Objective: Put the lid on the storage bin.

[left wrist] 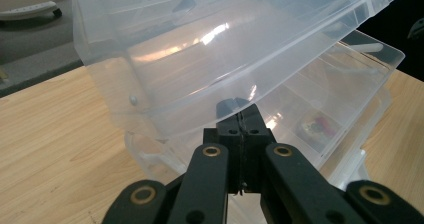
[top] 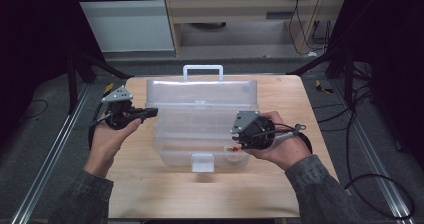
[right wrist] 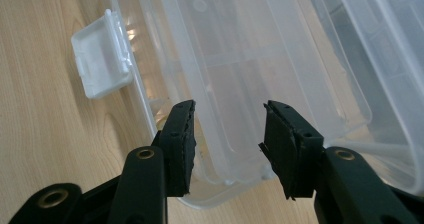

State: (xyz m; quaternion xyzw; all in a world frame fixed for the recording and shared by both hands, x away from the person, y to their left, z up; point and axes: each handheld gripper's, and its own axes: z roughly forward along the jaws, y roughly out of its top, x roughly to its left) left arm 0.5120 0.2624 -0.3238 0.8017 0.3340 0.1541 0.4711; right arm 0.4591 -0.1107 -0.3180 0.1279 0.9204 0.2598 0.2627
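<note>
A clear plastic organiser box (top: 200, 129) sits in the middle of the wooden worktop (top: 150, 194), its lid (top: 200, 91) raised toward the far side. The left gripper (top: 150, 112) has its jaws clenched on the edge of that lid at the box's left end. The right gripper (top: 235, 140) hovers over the box's right front compartments, jaws released and empty.

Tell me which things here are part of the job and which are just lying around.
Part of the job: clear plastic box, its raised lid, left gripper, right gripper.
Lying around: small red item in a compartment, cables on the floor.
</note>
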